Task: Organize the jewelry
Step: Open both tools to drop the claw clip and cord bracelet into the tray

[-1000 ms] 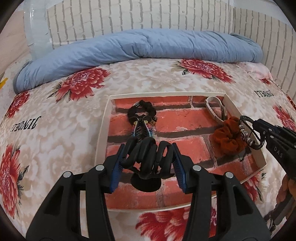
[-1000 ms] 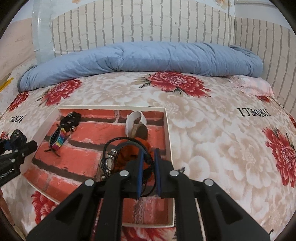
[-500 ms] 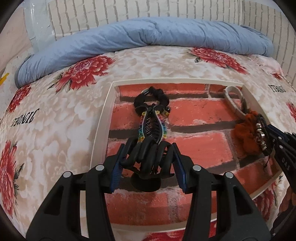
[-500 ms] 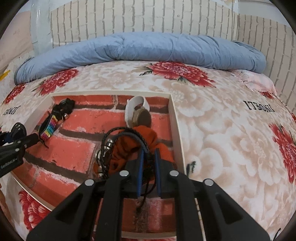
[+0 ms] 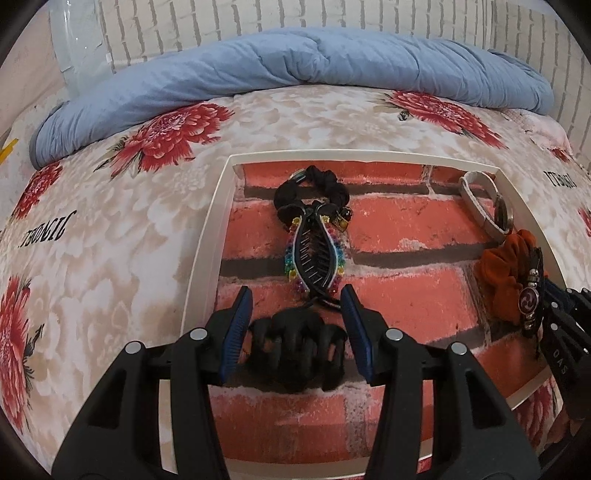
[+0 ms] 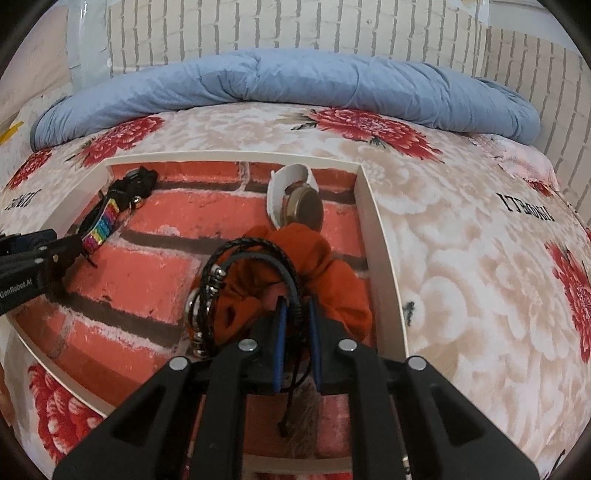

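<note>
Between the blue pads of the left tool [image 5: 297,325] lies a black claw clip [image 5: 297,352], on the brick-print floor of the white tray [image 5: 201,254]. Pads stand apart, clear of the clip on both sides; nothing gripped. Just beyond the clip, toward the tray's far wall, a rainbow-beaded hair clip [image 5: 314,254] lies lengthwise, its far end touching a black scrunchie [image 5: 312,190] close to the far wall.

Right tool [image 6: 295,332]: pads drawn close, clamped on a black braided cord bracelet [image 6: 255,258] with metal beads. Bracelet loop rises above the pads and leans against an orange scrunchie [image 6: 325,273] sitting by the tray's right wall [image 6: 384,273]. One thin cord end hangs down between the pads toward the tray floor. Whether the bracelet's beads touch the floor, cannot tell.

Beyond the orange scrunchie, toward the tray's far right corner, a watch with white strap [image 6: 295,199] rests on its side, brass-coloured case touching the scrunchie's far edge.

Tray sits on a bed [image 6: 461,258] covered in a cream sheet with red flowers. At the far side of the bed from the tray, a rolled blue quilt [image 6: 295,85] lies along a white brick-pattern wall [image 6: 295,26].
</note>
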Demonstrator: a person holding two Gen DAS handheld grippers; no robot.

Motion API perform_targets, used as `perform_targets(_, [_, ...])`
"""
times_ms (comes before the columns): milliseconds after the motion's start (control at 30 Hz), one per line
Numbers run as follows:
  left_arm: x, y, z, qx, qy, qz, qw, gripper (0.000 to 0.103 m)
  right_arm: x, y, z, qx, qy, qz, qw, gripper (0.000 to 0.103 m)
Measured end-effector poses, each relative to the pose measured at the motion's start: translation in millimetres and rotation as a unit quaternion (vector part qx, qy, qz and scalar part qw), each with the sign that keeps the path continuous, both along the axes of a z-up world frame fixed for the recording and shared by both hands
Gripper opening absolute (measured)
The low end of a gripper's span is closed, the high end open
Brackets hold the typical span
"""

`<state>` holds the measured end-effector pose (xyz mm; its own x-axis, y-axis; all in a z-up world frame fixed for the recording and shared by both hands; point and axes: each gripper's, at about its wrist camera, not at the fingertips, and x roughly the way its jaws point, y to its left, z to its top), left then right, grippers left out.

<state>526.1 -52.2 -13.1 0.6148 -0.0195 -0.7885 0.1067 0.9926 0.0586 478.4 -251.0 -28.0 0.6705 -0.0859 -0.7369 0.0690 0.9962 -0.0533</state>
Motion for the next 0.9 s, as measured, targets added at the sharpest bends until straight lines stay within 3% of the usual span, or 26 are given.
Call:
perform_targets(267, [-11,-1,4,0.001,0.000,-0.001,1.0000,0.050,-12,-1,5,0.015,0.003,0.010,1.000,0.013])
perform_targets(367, [-18,0,14,0.000,-0.010,-0.003,0.9999,0.060,-14,-4,10,0.014,0.004,0.009,1.000,0.015])
perform_targets(500, [-27,2,31,-0.002,-0.019,-0.005,0.9998,0.075,-21,-10,21,0.032,0.005,0.003,0.999,0.043])
perform_targets(600, [-40,6,45,0.000,-0.031,-0.009,0.9995,0.083,-29,-13,31,0.024,0.003,0.003,1.000,0.046])
perform_targets(800, [-69,23,70,0.007,-0.052,-0.002,0.9986,0.096,-54,-32,53,0.041,-0.015,-0.014,0.999,0.069])
perform_targets(900, [-83,36,78,-0.001,-0.057,0.005,0.9984,0.098,-66,-43,62,0.050,-0.021,-0.025,0.998,0.072])
